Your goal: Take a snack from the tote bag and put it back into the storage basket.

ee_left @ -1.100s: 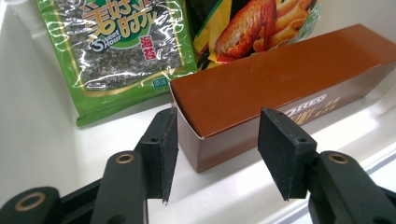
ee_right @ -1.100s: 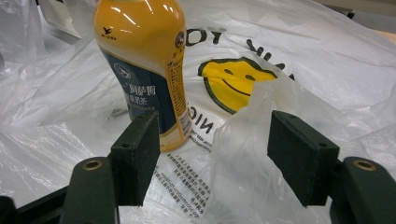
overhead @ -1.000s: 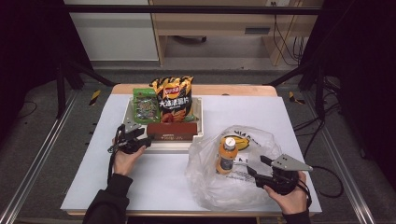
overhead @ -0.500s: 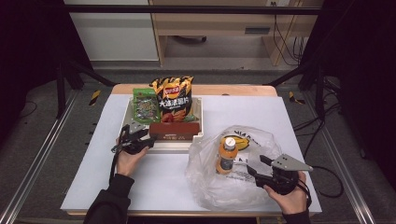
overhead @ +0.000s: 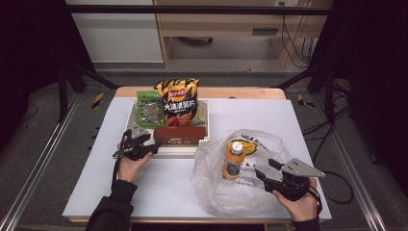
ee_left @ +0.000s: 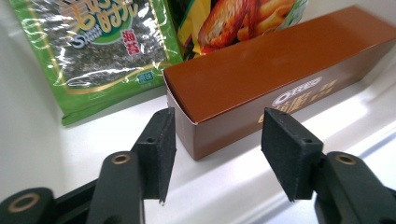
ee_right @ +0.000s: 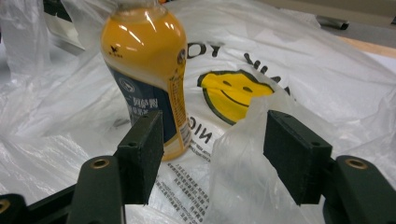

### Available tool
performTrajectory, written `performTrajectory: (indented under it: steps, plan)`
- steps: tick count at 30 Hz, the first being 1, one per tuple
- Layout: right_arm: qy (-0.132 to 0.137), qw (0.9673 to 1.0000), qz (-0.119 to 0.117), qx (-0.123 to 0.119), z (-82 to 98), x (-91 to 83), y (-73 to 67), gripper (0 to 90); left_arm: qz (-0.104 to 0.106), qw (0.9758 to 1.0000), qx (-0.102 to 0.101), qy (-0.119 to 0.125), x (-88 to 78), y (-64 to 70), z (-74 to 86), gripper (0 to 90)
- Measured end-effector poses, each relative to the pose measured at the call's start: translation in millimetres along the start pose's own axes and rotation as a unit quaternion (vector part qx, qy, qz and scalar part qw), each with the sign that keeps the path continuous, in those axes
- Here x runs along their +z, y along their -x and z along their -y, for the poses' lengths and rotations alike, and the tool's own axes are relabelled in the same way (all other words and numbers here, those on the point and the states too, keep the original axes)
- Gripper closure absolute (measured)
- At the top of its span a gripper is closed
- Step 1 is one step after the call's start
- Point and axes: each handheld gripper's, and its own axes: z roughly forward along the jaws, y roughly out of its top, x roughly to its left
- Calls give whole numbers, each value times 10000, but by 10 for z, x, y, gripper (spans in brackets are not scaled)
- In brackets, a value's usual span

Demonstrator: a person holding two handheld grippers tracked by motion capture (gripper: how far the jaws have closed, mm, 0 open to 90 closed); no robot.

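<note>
Packing of snacks into the plastic bag (overhead: 250, 192) is the work I see, and the step in hand is picking the brown biscuit box (ee_left: 275, 79) from the white tray (overhead: 204, 120). At the left, my left gripper (ee_left: 217, 140) stands with its jaws apart on both sides of the box end; they have just been opening wider and the pads do not press yet. I judge the next move is to close on the box and lift it. At the right, my right gripper (ee_right: 212, 149) has been closing, with a flap of the bag between the jaws, not pinched. The orange bottle (ee_right: 149, 70) stands inside the bag.
</note>
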Motion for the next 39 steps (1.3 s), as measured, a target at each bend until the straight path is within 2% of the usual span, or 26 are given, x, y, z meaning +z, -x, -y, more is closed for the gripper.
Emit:
performTrajectory:
  steps: [6, 10, 13, 17, 24, 28, 34, 39]
  plan:
    - [234, 9992, -293, 112, -101, -31, -54, 386, 207, 9996, 175, 102, -222, 127, 28, 398]
    - [353, 9978, -542, 160, -183, 2, -142, 371, 359, 9991, 117, 216, -343, 199, 69, 375]
    - [312, 9976, -621, 54, -248, 72, -214, 356, 402, 9988, 189, 218, -432, 238, 120, 357]
    - [215, 9971, -726, 60, -295, 206, -288, 333, 463, 9986, 125, 229, -523, 227, 201, 325]
    - [-67, 9981, -610, 28, -309, 431, -346, 299, 422, 9989, 66, 182, -629, 192, 329, 282]
    - [-208, 9987, -463, 10, -299, 509, -343, 291, 371, 9991, 78, 211, -646, 184, 359, 255]
    - [-279, 9987, -425, 83, -256, 626, -345, 292, 286, 9993, 67, 237, -685, 162, 390, 247]
    - [-241, 9990, -361, 78, -253, 689, -369, 291, 311, 9991, 83, 289, -722, 157, 387, 248]
